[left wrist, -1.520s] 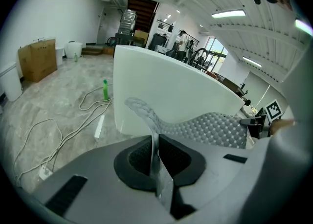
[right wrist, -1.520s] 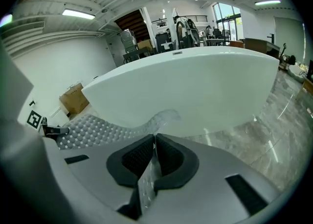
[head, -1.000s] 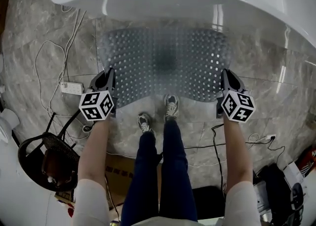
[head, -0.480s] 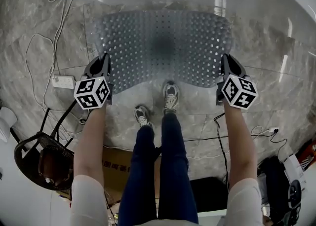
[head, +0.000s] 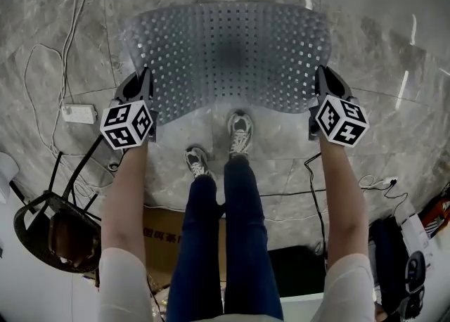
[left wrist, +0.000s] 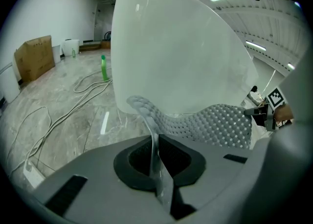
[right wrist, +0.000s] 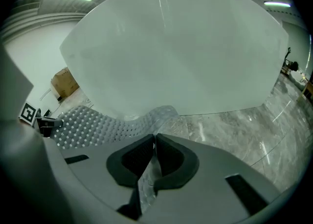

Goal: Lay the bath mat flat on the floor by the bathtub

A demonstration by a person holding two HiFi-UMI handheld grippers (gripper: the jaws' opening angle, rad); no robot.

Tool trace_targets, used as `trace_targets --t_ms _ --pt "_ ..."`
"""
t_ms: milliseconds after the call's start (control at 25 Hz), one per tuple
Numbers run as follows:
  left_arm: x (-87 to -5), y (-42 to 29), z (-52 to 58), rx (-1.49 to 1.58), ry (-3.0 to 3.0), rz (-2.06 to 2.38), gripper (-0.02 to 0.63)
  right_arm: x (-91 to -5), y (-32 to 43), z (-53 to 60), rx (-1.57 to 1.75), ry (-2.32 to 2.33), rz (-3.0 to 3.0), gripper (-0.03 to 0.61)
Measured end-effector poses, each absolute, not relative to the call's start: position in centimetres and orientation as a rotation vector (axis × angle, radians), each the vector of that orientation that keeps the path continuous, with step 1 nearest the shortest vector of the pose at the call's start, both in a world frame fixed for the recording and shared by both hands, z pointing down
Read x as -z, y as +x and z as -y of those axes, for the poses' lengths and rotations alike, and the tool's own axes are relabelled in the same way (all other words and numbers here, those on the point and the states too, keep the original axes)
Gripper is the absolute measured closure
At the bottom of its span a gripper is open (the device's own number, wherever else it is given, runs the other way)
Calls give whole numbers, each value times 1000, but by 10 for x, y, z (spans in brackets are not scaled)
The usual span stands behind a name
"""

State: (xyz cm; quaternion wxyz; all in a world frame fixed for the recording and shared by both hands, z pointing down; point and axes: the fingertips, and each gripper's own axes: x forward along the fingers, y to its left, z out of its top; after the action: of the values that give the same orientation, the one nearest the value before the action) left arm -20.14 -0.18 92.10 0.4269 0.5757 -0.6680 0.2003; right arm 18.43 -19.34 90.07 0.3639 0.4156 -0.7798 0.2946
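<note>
The clear, bumpy, perforated plastic bath mat point(head: 228, 53) is spread over the grey marble floor point(head: 394, 124) at twelve o'clock from your shoes, beside the white bathtub point(left wrist: 171, 47). Your left gripper point(head: 143, 76) is clamped on its nine o'clock edge and your right gripper point(head: 323, 76) on its three o'clock edge.
</note>
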Motion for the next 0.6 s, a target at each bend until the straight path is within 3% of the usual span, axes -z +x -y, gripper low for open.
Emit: trace_targets --t_ms 600 --pt "-974 -210 15 -589 1422 1665 572 -952 192 199 -781 1100 1967 537"
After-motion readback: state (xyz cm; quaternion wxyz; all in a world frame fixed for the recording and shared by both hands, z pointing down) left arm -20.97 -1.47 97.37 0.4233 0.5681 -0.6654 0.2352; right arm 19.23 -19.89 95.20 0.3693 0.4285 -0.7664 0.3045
